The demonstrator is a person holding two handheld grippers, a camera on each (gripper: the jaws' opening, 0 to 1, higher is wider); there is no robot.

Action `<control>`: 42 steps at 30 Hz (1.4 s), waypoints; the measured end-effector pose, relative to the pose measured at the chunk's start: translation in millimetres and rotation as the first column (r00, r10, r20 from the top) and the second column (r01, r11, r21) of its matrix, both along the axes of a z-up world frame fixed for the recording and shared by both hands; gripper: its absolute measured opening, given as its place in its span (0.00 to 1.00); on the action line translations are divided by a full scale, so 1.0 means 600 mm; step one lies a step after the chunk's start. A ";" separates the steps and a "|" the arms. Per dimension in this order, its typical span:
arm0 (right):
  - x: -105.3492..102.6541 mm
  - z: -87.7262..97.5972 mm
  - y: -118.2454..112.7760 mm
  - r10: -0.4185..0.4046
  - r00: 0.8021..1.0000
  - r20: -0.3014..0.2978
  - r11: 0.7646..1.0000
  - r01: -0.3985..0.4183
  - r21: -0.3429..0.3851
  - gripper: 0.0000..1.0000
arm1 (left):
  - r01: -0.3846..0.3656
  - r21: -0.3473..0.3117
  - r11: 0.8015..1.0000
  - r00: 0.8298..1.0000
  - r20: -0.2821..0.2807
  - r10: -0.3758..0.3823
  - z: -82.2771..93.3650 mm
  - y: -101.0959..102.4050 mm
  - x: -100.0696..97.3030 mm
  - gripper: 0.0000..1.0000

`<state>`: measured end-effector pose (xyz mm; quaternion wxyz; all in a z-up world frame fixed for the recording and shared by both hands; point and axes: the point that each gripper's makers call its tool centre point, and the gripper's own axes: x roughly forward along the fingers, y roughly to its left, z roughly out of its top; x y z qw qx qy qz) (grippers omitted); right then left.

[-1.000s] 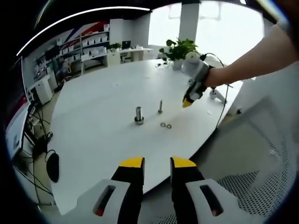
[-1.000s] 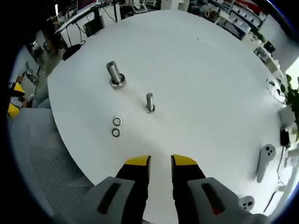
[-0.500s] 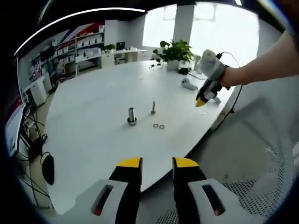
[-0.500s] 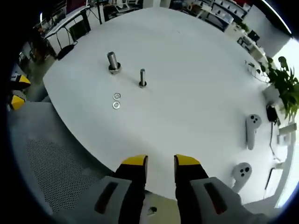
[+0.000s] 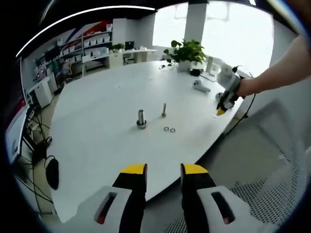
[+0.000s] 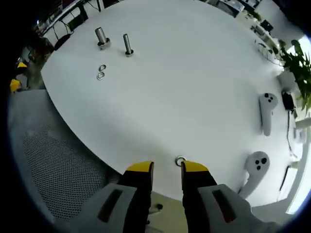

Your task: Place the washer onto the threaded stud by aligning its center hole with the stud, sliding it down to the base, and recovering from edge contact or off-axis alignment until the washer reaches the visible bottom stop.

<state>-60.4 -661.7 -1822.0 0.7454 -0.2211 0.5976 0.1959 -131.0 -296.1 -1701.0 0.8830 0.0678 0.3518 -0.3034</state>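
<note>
A white counter [image 6: 194,73] carries two upright threaded studs, the thicker stud [image 6: 101,37] beside the thinner stud [image 6: 127,44], well in from the rim. Two washers [image 6: 101,72] lie flat, touching each other, between the studs and the counter's curved edge. A third washer [image 6: 180,160] lies right at that edge, just ahead of the right tongs [image 6: 166,167], which are released with nothing between the jaws. The left tongs [image 5: 164,170] hang off the counter's edge (also released, empty). Two white controllers [image 6: 266,112] rest near the far edge.
</note>
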 end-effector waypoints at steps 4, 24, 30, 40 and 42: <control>0.006 -0.019 -0.022 0.015 1.000 0.000 1.000 -0.015 0.007 0.25 | -0.014 0.022 1.000 1.000 -0.018 0.015 -0.008 0.007 0.000 0.25; 0.011 -0.050 -0.032 0.189 0.982 -0.006 0.977 -0.188 0.098 0.22 | -0.087 0.104 0.991 0.994 -0.052 0.093 -0.025 0.035 0.000 0.26; 0.009 -0.050 -0.033 0.277 0.961 -0.014 0.957 -0.275 0.088 0.20 | -0.100 0.120 0.988 0.993 -0.053 0.107 -0.027 0.040 0.000 0.26; 0.014 -0.049 -0.030 0.356 0.934 -0.027 0.933 -0.353 0.072 0.14 | -0.113 0.134 0.984 0.991 -0.055 0.121 -0.028 0.046 0.000 0.27; 0.011 -0.050 -0.027 0.360 0.932 -0.049 0.932 -0.357 0.060 0.14 | -0.111 0.137 0.984 0.991 -0.054 0.119 -0.028 0.046 0.000 0.27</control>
